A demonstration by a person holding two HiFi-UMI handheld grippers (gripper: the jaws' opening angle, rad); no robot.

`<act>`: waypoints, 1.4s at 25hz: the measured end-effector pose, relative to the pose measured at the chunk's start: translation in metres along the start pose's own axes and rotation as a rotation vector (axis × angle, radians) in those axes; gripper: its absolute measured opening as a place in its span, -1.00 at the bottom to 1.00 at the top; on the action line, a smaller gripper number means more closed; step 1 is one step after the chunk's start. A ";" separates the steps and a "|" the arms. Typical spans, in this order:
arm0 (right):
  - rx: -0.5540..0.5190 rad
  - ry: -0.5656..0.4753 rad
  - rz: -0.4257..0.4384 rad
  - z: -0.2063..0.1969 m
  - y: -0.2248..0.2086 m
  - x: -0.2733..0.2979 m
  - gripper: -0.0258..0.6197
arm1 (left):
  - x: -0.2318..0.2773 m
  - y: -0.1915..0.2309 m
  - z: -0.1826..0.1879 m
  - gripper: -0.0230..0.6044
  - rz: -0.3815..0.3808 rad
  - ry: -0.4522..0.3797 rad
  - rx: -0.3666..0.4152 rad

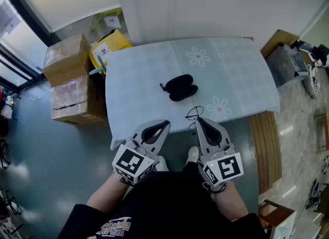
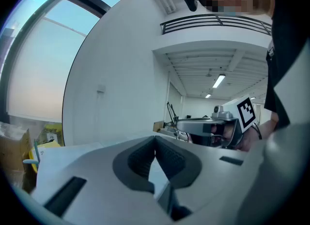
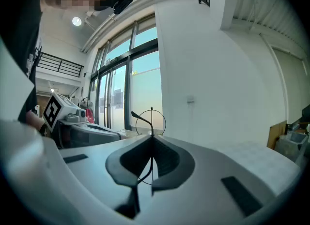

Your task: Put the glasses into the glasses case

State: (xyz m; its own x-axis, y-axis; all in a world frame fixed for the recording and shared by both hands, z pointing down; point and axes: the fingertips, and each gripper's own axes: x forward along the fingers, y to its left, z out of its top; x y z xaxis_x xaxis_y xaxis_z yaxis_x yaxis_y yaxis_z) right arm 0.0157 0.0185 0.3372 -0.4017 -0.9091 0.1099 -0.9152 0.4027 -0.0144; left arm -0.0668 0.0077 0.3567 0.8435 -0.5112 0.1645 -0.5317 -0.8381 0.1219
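Observation:
The black glasses case (image 1: 179, 87) lies open near the middle of the pale blue table (image 1: 133, 89). The thin wire-framed glasses (image 1: 195, 113) hang over the table's near edge, pinched by my right gripper (image 1: 198, 121). In the right gripper view a round lens (image 3: 151, 121) sticks up past the closed tips, and a temple runs down between the pads. My left gripper (image 1: 165, 125) is shut with nothing in it, level with the table's near edge and left of the right one. In the left gripper view its tips (image 2: 155, 139) meet, and the right gripper (image 2: 208, 127) shows beside it.
Stacked cardboard boxes (image 1: 72, 81) and a yellow bag (image 1: 110, 44) stand on the floor left of the table. A wooden slatted bench (image 1: 265, 145) and a grey bin (image 1: 288, 63) are on the right. A white wall runs behind the table.

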 end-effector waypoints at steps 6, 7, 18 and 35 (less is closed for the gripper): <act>-0.013 -0.007 0.004 0.002 0.002 -0.001 -0.83 | -0.001 0.000 0.001 -0.84 0.001 -0.001 -0.001; -0.013 -0.010 0.006 0.003 0.002 -0.001 -0.83 | -0.001 0.000 0.001 -0.84 0.002 0.000 -0.002; -0.013 -0.007 0.021 0.002 0.000 0.001 -0.83 | 0.001 0.000 -0.001 -0.84 0.008 0.006 -0.001; -0.037 -0.012 0.102 0.011 -0.026 0.010 -0.83 | 0.017 0.001 0.005 -0.84 0.097 -0.006 -0.015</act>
State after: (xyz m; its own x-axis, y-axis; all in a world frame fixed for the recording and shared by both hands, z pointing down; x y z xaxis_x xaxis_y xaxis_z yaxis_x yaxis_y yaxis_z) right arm 0.0354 -0.0026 0.3277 -0.4937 -0.8641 0.0977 -0.8677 0.4970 0.0116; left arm -0.0526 -0.0023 0.3551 0.7882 -0.5914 0.1704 -0.6123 -0.7813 0.1206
